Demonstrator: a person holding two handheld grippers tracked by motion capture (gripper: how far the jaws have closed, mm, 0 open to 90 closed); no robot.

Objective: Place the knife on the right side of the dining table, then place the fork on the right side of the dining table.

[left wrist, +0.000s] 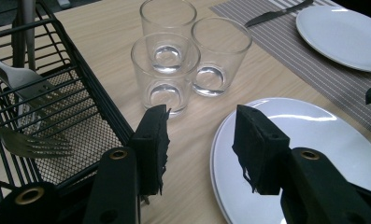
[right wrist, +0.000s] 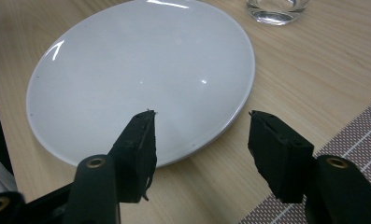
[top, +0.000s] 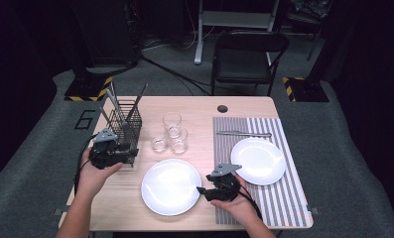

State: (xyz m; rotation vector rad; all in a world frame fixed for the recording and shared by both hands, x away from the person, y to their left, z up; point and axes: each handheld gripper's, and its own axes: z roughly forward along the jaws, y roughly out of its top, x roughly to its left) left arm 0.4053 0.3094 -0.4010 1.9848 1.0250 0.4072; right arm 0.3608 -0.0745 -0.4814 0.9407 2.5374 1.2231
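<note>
A white plate (top: 170,186) lies on the wooden table (top: 199,106) near its front edge. My right gripper (top: 204,187) hovers at this plate's right rim. In the right gripper view the right gripper (right wrist: 199,123) is open: one jaw stands over the plate (right wrist: 141,74), the other over bare wood, and nothing is pinched. My left gripper (top: 127,151) sits beside a black wire cutlery basket (top: 126,126). In the left gripper view the left gripper (left wrist: 199,121) is open and empty, between the basket (left wrist: 66,116) and the plate (left wrist: 314,154).
Three clear glasses (top: 170,134) stand behind the plate. The basket holds forks (left wrist: 19,81) and other cutlery. At the right, a striped placemat (top: 284,198) carries a second white plate (top: 258,160) and a knife (top: 244,133). A black chair (top: 246,57) stands beyond the table.
</note>
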